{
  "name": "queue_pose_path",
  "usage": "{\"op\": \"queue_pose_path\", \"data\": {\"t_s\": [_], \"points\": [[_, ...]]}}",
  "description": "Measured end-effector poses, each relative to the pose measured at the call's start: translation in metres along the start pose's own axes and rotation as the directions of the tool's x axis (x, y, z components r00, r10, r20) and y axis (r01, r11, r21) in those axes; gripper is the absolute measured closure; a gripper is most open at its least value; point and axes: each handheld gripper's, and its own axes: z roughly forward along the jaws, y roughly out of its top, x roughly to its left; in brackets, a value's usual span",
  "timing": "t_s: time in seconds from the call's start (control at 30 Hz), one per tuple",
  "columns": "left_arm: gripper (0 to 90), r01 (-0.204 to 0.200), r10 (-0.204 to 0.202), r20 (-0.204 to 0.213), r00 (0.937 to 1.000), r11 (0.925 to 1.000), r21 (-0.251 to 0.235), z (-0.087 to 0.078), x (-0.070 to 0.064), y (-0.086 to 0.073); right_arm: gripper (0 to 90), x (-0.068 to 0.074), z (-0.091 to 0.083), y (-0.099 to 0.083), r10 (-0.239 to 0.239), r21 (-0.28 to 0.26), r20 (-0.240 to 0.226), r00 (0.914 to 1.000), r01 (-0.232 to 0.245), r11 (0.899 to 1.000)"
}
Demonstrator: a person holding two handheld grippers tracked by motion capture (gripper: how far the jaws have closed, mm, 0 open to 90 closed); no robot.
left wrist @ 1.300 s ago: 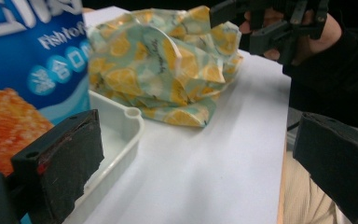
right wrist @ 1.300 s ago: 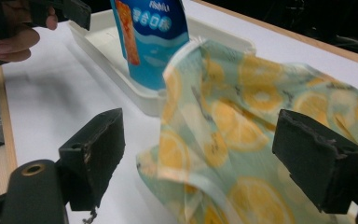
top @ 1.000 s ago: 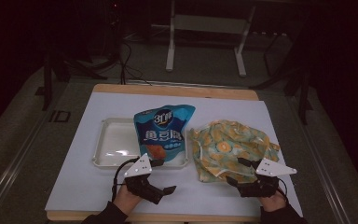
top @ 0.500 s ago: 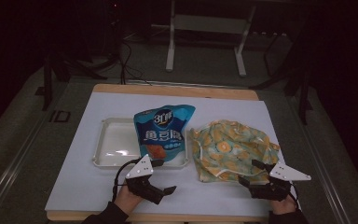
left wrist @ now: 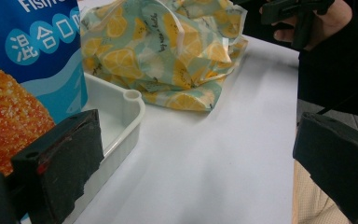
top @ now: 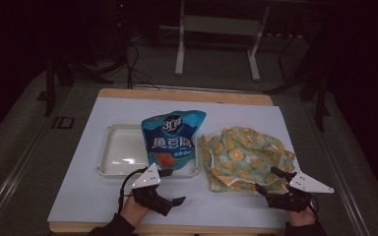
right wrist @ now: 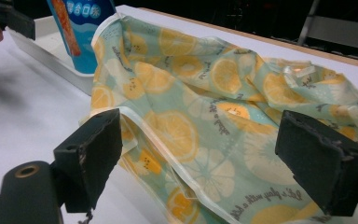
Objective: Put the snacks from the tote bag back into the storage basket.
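From the high view I've got the white tabletop (top: 103,196) in front of me, a white tray (top: 118,155) left of centre with a blue snack bag (top: 171,140) lying across its right part, and a lemon-print cloth bag (top: 243,157) crumpled just right of it. My left gripper (top: 170,189) sits near the tray's near edge, fingers released. My right gripper (top: 270,179) hovers at the cloth bag's near right edge, fingers spread too.

On the left gripper view, both black fingers (left wrist: 60,163) stand wide apart over bare tabletop (left wrist: 214,163), the tray corner (left wrist: 126,112) and snack bag (left wrist: 32,60) at left, the cloth bag (left wrist: 168,51) farther off.

On the right gripper view, the fingers (right wrist: 93,144) are released either side of the cloth bag's (right wrist: 205,102) piped edge, not grasping it. The snack bag (right wrist: 77,28) and tray (right wrist: 46,46) lie far left.
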Motion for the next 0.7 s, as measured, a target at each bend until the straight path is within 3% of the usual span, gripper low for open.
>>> {"op": "queue_pose_path", "data": {"t_s": [0.7], "points": [[2.1, -0.006, 0.006, -0.003, 1.0, 0.9999, -0.008, -0.0011, -0.0013, -0.0004, 14.5, 0.0008, 0.0039, -0.0015, -0.006, 0.011, -0.007, 1.0, 0.006, 1.0]]}}
